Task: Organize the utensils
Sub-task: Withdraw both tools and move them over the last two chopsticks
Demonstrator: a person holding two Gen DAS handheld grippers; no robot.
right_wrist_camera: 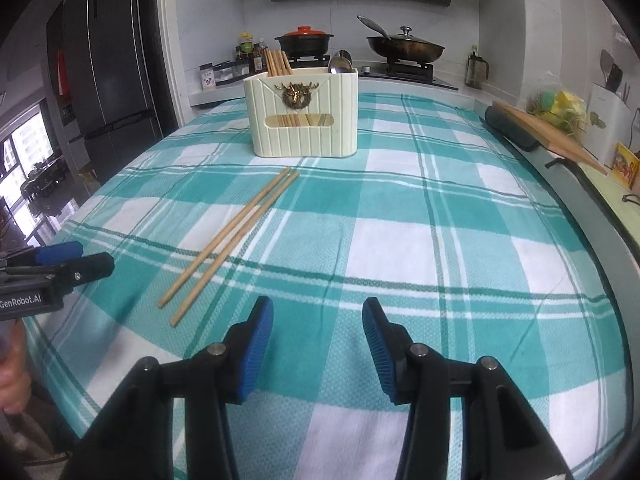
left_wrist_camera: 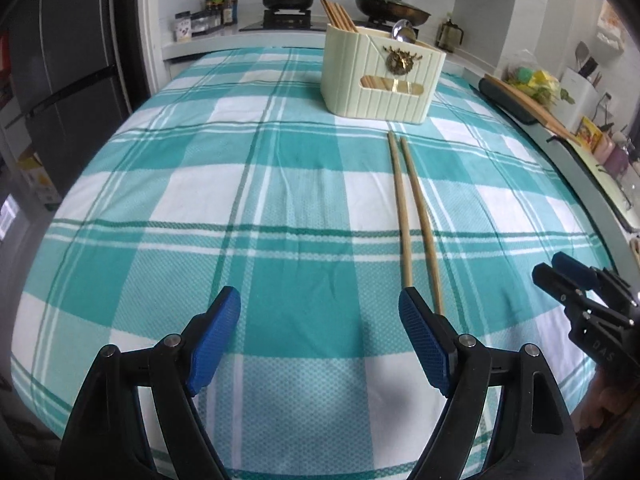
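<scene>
Two loose wooden chopsticks [left_wrist_camera: 412,216] [right_wrist_camera: 236,236] lie side by side on the teal checked tablecloth [left_wrist_camera: 200,200], in front of a cream utensil holder [left_wrist_camera: 380,76] [right_wrist_camera: 304,120]. The holder has several chopsticks [left_wrist_camera: 338,14] in one compartment and a metal spoon [left_wrist_camera: 402,30] in the other. My left gripper [left_wrist_camera: 318,292] [right_wrist_camera: 92,258] hangs wide open over the cloth, its right finger beside the chopsticks' near ends, with nothing between the jaws. My right gripper [right_wrist_camera: 317,302] [left_wrist_camera: 558,268] is partly open and empty, to the right of the chopsticks.
Behind the table a counter carries a clay pot with an orange lid [right_wrist_camera: 306,40], a lidded wok [right_wrist_camera: 404,46] and sauce bottles [right_wrist_camera: 250,54]. A wooden board [right_wrist_camera: 552,136] lies along the right edge. A dark fridge [right_wrist_camera: 112,72] stands at the left.
</scene>
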